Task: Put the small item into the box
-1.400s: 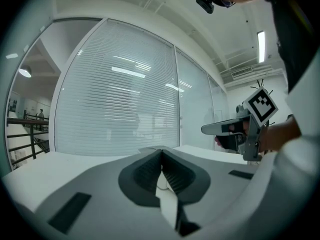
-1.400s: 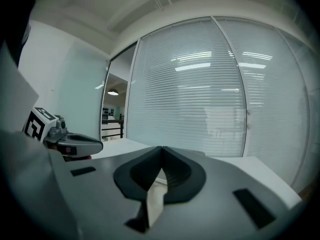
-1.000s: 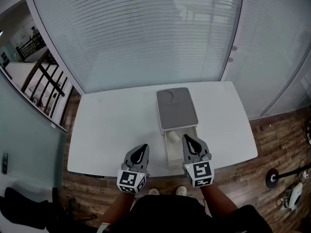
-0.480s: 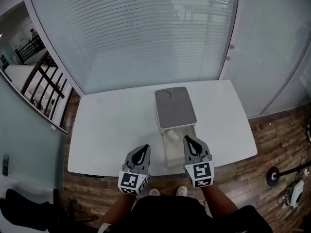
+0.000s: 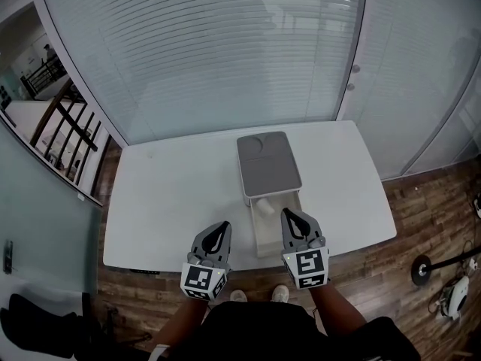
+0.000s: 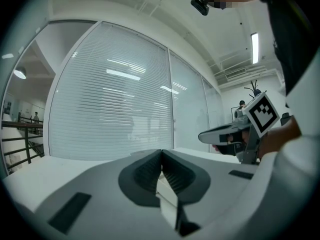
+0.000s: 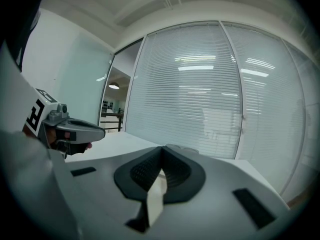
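Note:
A grey box (image 5: 269, 164) stands on the white table (image 5: 173, 194), its pale drawer (image 5: 275, 233) pulled out toward me. A small whitish item (image 5: 263, 207) lies at the drawer's far end. My right gripper (image 5: 286, 213) hovers over the drawer's right side, near the table's front edge, shut and holding nothing. My left gripper (image 5: 223, 227) hangs left of the drawer, also shut and holding nothing. In the left gripper view the jaws (image 6: 161, 151) meet at the tip, with the right gripper (image 6: 235, 134) off to the side. The right gripper view shows its own jaws (image 7: 162, 148) closed.
Glass walls with white blinds (image 5: 218, 51) run along the table's far edge. Wooden floor (image 5: 428, 209) lies to the right, where a round black stand base (image 5: 422, 274) sits. A railing (image 5: 68, 126) is at the left.
The box and table sit slightly higher and further left in the head view. Both grippers hold nearly the same places and stay shut.

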The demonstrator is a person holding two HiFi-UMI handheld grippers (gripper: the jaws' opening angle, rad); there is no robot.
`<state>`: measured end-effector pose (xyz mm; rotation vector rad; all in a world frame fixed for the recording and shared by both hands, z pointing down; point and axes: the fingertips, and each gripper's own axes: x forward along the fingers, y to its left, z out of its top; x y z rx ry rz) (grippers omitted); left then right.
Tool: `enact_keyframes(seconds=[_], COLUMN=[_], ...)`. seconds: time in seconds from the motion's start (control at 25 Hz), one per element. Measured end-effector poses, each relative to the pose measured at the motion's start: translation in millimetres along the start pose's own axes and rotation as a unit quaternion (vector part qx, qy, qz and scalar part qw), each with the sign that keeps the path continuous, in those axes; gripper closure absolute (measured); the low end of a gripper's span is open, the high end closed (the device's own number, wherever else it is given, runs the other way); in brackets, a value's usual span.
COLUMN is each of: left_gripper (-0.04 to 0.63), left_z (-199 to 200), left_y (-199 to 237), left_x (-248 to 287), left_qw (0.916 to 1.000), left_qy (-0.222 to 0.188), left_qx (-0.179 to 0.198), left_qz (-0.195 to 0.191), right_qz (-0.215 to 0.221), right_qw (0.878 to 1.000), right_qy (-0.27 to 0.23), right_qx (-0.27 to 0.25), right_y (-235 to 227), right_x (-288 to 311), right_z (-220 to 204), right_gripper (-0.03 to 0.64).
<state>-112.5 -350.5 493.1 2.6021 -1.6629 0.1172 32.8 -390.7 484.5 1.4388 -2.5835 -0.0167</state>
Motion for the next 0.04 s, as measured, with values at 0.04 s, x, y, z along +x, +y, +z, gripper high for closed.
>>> enact_keyframes(seconds=[0.04], left_gripper=[0.583], left_z=[-0.3], left_y=[0.0], left_x=[0.3], left_qw=[1.0000], left_qy=[0.000], left_qx=[0.000], left_qz=[0.000], right_qz=[0.000], right_qw=[1.000], right_qy=[0.000], right_qx=[-0.001], right_y=[0.3], right_x=[0.3], right_z=[-0.2], right_gripper=[0.613])
